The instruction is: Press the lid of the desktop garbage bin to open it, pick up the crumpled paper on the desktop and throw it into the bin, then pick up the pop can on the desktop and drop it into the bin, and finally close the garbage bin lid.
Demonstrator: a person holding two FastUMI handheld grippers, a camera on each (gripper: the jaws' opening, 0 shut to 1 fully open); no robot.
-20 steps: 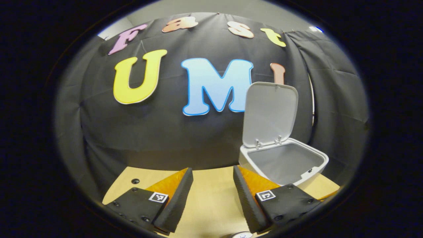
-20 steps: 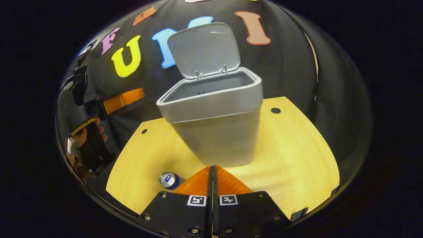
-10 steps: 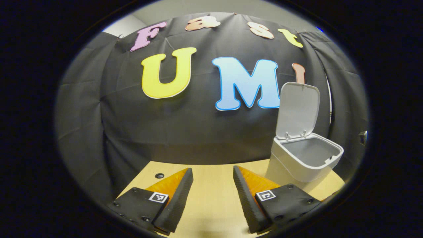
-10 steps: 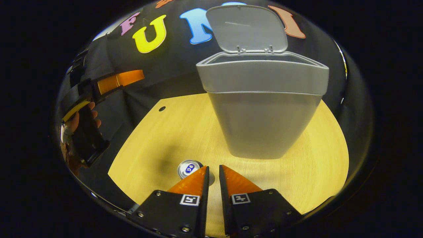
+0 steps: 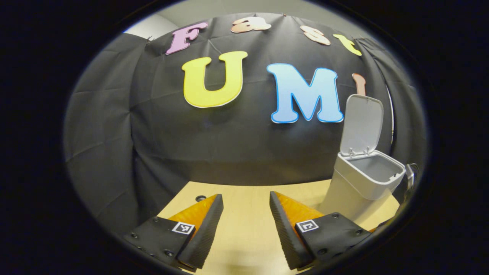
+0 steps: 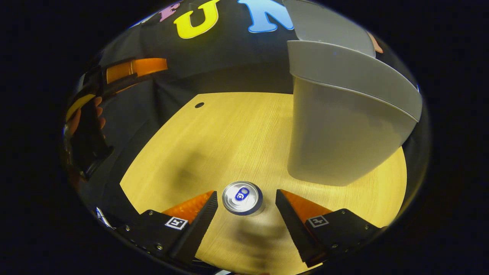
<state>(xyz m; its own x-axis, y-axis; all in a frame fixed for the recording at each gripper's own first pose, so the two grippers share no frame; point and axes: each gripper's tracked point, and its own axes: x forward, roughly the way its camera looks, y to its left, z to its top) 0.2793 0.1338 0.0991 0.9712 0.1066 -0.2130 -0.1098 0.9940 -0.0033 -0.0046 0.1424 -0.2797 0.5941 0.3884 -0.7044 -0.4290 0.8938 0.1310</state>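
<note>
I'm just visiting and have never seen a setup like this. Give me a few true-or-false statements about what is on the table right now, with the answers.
1. The bin's lid stands open. True.
2. The pop can lies on its side. False: it stands upright, top showing.
3. The right gripper is clamped on the can. False: its fingers are spread, the can between them and untouched.
4. The left gripper holds nothing. True.
5. The can sits inside the bin. False: it stands on the table beside the bin.

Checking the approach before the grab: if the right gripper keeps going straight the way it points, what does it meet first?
The pop can, probably. It stands upright on the table, centred between the open right gripper fingers, with gaps both sides. Depth is unclear.
</note>
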